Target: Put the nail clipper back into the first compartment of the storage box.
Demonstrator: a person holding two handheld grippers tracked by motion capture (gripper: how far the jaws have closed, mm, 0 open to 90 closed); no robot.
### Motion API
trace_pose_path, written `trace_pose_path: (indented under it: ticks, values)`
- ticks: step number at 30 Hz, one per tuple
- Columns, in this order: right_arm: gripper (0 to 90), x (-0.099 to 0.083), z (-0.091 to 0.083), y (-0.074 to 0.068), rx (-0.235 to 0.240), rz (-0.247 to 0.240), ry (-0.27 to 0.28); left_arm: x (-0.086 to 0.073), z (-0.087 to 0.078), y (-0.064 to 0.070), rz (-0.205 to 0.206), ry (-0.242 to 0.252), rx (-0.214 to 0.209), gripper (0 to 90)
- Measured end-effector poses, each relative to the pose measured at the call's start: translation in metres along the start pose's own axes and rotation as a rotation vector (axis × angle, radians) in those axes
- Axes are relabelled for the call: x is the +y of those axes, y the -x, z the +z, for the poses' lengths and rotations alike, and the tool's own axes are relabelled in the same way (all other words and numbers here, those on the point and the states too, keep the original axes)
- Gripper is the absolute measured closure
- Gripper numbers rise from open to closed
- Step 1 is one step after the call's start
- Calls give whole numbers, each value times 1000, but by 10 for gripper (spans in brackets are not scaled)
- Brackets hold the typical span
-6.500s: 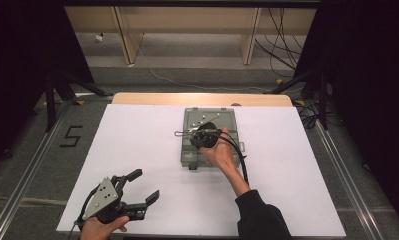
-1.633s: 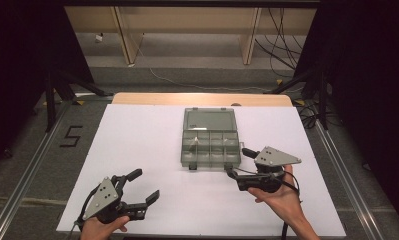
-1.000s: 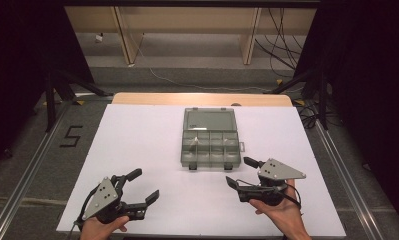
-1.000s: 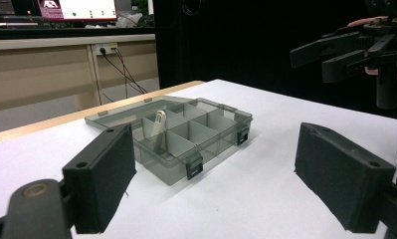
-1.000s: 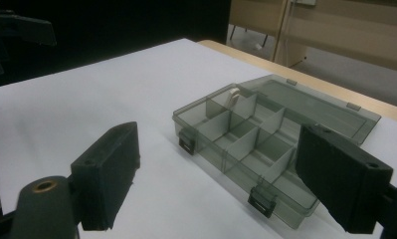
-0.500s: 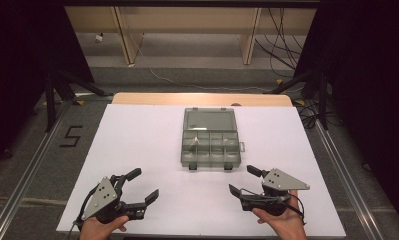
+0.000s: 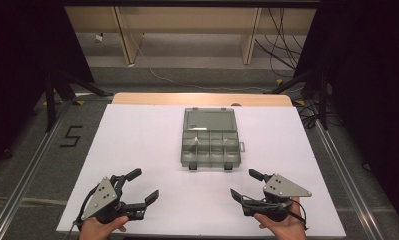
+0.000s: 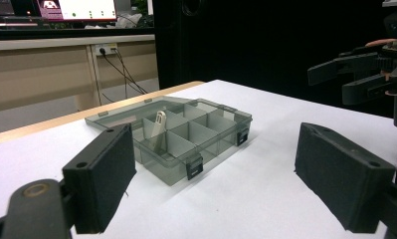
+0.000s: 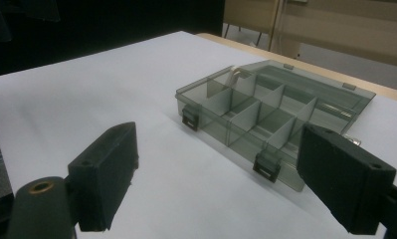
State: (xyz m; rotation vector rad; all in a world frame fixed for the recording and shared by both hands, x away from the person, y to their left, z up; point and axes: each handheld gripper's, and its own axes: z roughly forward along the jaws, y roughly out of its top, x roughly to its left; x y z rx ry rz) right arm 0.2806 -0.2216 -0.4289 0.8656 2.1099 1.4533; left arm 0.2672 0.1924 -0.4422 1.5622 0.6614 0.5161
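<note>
Table: a white sheet (image 7: 137,145) covers the top, with a strip of pale wood edge (image 7: 202,98) showing at the far side.
Floor: grey carpet (image 7: 32,150), marked with a black number 5 (image 7: 71,136).
Rails: metal tracks (image 7: 24,175) run along both sides.
Furniture: light wooden desks (image 7: 187,22) beyond, cables (image 7: 282,45) trailing beneath.
Surround: black curtains (image 7: 367,75) on either side.
Screen: a lit monitor (image 8: 81,9) on a bench.

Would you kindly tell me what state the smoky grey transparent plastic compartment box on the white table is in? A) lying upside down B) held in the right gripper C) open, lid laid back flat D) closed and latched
C: the smoky grey transparent plastic compartment box shows its dividers, with the lid flat behind; both grippers are apart from it.
</note>
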Motion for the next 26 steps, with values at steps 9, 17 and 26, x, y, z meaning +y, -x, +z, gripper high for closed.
trace_pose_path:
  ticks: [9, 17, 26]
  values:
    - [169, -2, -1, -1, 2, -5, -11, 0, 2, 0, -2, 12, -7, 156]
    - [169, -1, -1, 0, 2, -3, -11, 0, 2, 0, 0, 12, -7, 156]
    - [167, -1, 0, 2, -19, -23, 2, 0, 0, 0, 4, -1, -1, 156]
